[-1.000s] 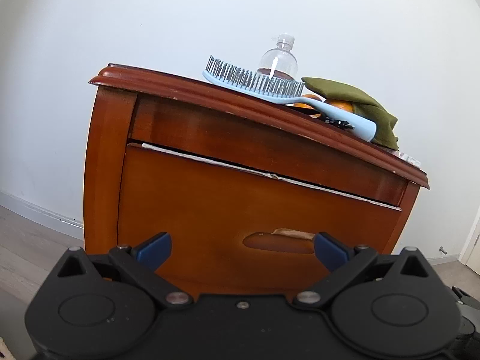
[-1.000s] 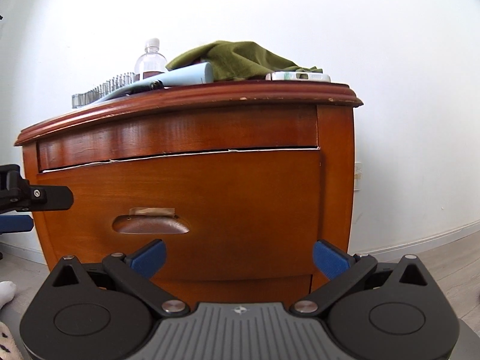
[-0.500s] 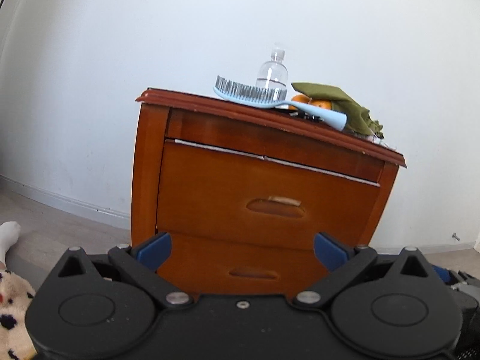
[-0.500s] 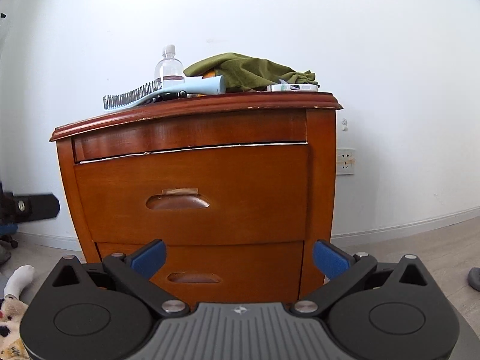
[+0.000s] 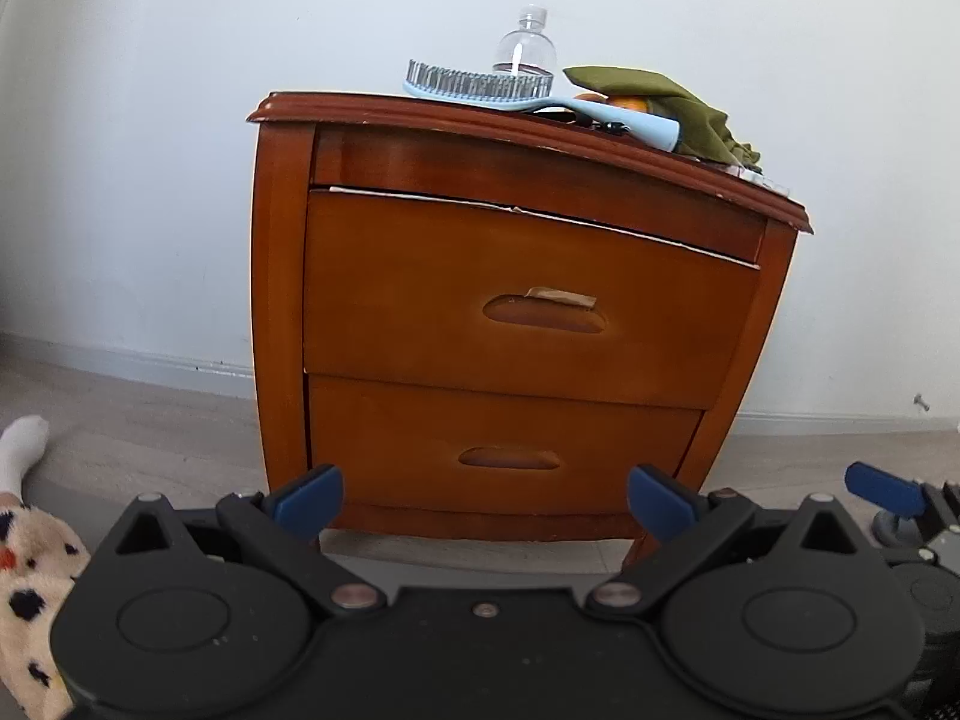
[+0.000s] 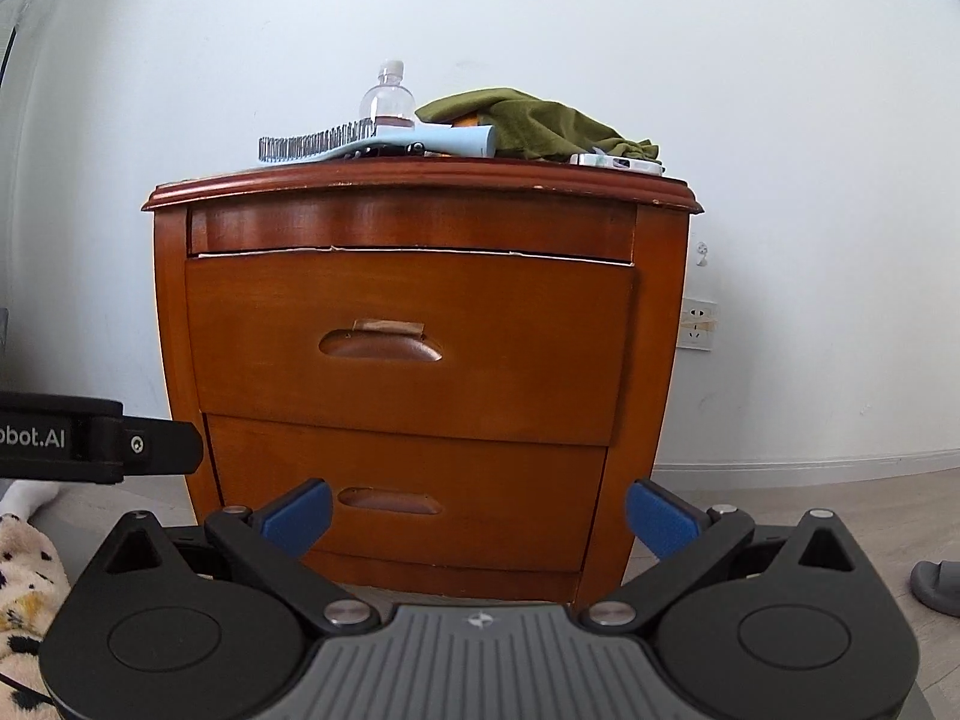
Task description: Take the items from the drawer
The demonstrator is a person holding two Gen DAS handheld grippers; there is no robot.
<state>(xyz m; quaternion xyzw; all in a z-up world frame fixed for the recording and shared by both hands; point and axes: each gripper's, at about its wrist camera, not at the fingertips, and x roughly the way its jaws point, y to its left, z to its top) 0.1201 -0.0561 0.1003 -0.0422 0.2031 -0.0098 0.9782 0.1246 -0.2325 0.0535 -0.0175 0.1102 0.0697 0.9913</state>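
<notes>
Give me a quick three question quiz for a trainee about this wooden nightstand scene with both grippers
1. True or false: the upper drawer of the reddish-brown wooden nightstand is pulled wide open.
2. Which lies on the nightstand top: A) light blue hairbrush, B) red mug, C) laptop?
3. Fill in: the olive green cloth partly covers something coloured ____.

Key:
1. False; both drawers sit shut.
2. A; it lies beside the clear plastic bottle.
3. Orange.
The left gripper and right gripper are open and empty.
</notes>
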